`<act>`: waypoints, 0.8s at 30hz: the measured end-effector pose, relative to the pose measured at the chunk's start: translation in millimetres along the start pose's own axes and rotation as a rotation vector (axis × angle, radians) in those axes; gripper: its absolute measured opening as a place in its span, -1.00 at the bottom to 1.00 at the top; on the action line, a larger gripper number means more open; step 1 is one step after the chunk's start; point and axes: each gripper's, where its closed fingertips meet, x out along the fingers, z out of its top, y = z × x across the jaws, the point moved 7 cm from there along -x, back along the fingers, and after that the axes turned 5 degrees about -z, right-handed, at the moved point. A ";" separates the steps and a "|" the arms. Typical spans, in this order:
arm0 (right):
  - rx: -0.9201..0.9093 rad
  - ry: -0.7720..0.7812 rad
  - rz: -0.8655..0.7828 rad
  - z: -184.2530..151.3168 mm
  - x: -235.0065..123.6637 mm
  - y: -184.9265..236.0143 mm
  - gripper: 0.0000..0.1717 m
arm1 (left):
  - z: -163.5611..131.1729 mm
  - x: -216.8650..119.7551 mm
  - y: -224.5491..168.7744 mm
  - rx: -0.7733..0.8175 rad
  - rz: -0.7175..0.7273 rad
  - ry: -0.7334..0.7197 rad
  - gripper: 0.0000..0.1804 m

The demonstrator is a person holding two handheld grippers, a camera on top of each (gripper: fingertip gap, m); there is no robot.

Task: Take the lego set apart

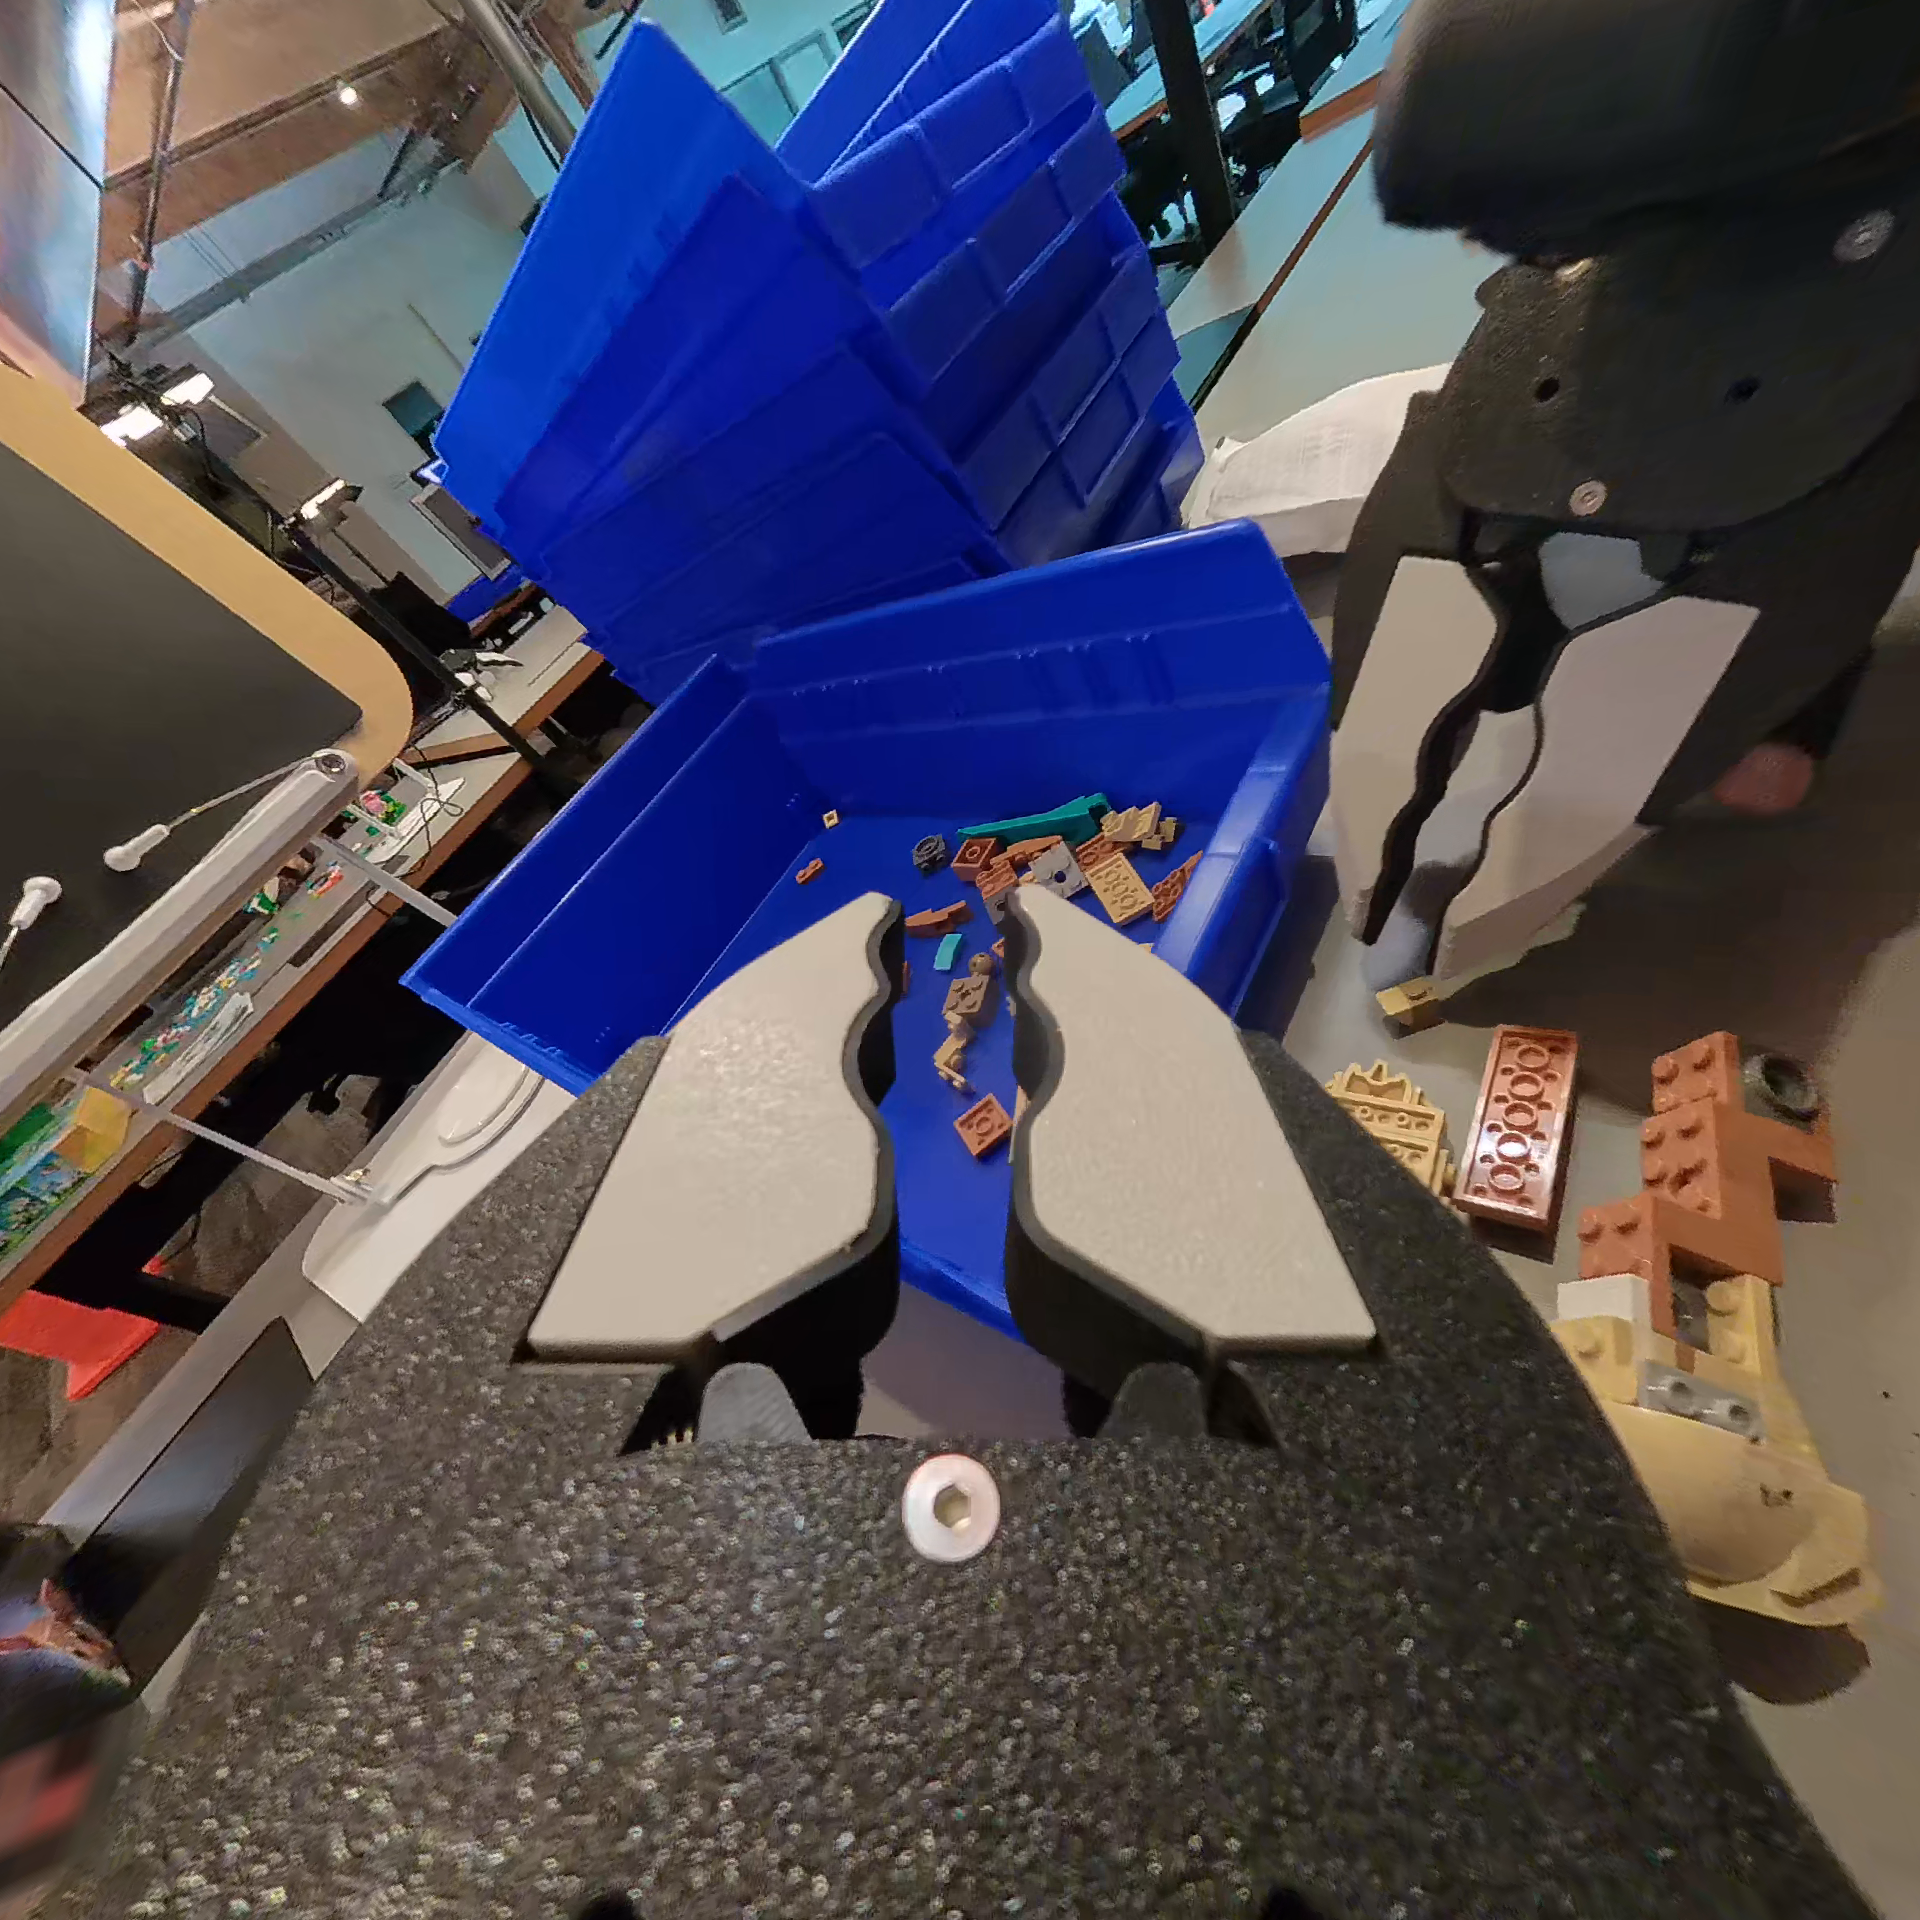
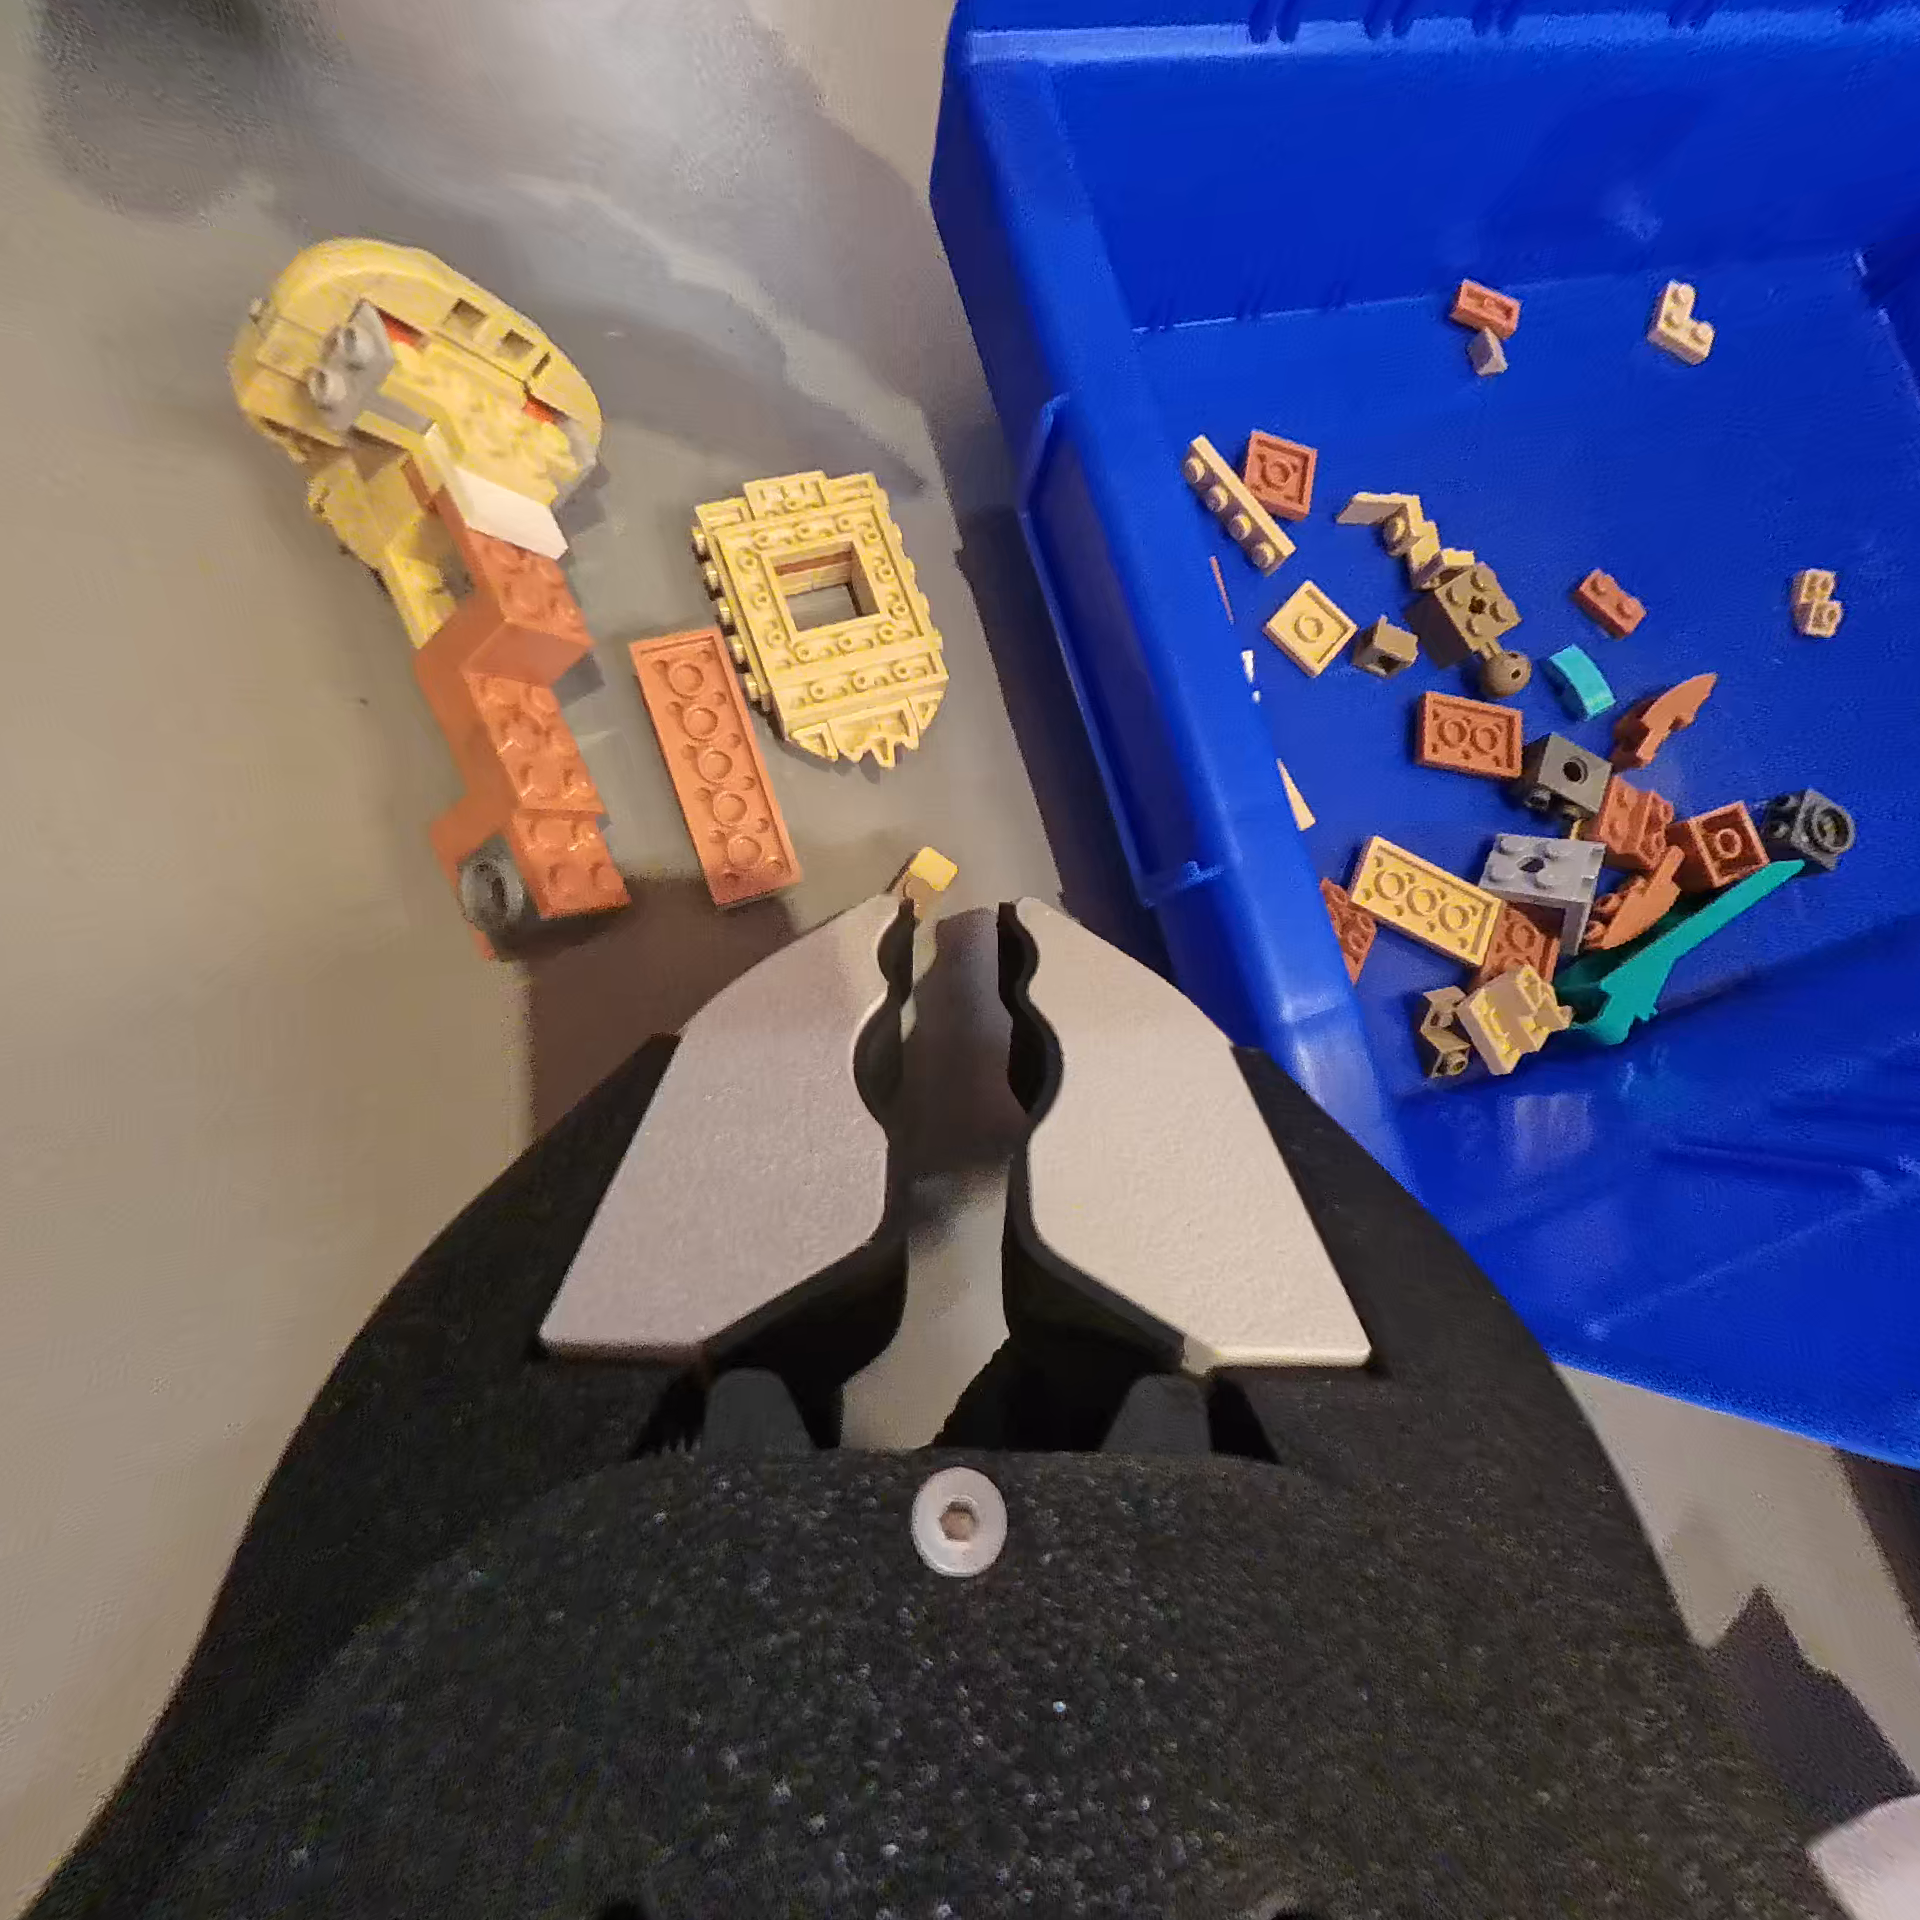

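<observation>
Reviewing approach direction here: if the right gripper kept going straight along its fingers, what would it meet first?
Most likely the small tan piece on the grey table, just ahead of the right gripper, nearer its left finger. Its jaws stand apart; depth is uncertain.

Your right gripper (image 2: 954, 914) hovers, jaws parted, at a small tan brick (image 2: 925, 871) on the grey worktop (image 2: 208, 1039) — just beside the blue bin's (image 2: 1049, 520) outer wall.

Legible text, labels, brands, numbers, signs: none. Bricks, blue bins (image 2: 1351, 156), gripper bodies and bench (image 2: 156, 935) surface carry no readable marking; background boxes too blurred to tell.
</observation>
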 end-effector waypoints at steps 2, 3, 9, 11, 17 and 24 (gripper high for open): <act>0.029 0.013 0.004 -0.5 3.3 0.7 -0.82 | 1.8 -2.4 -3.5 0.011 -0.014 -0.019 -0.81; 0.042 0.016 0.007 -0.5 4.7 1.3 -0.83 | 2.6 -3.4 -5.2 0.019 -0.020 -0.027 -0.82; 0.118 0.031 0.011 2.7 4.6 2.3 -0.80 | 3.2 -4.9 -11.2 0.047 -0.031 -0.029 -0.83; 0.150 0.023 0.021 4.7 2.3 2.3 -0.80 | 2.6 -4.8 -11.8 0.047 -0.032 -0.027 -0.83; 0.203 0.060 0.036 2.6 6.7 4.8 -0.80 | 2.4 -4.0 -13.3 0.043 -0.039 -0.028 -0.84; 0.188 0.059 0.007 2.9 11.9 5.1 -0.90 | 3.2 -3.2 -17.6 0.057 -0.060 -0.031 -0.85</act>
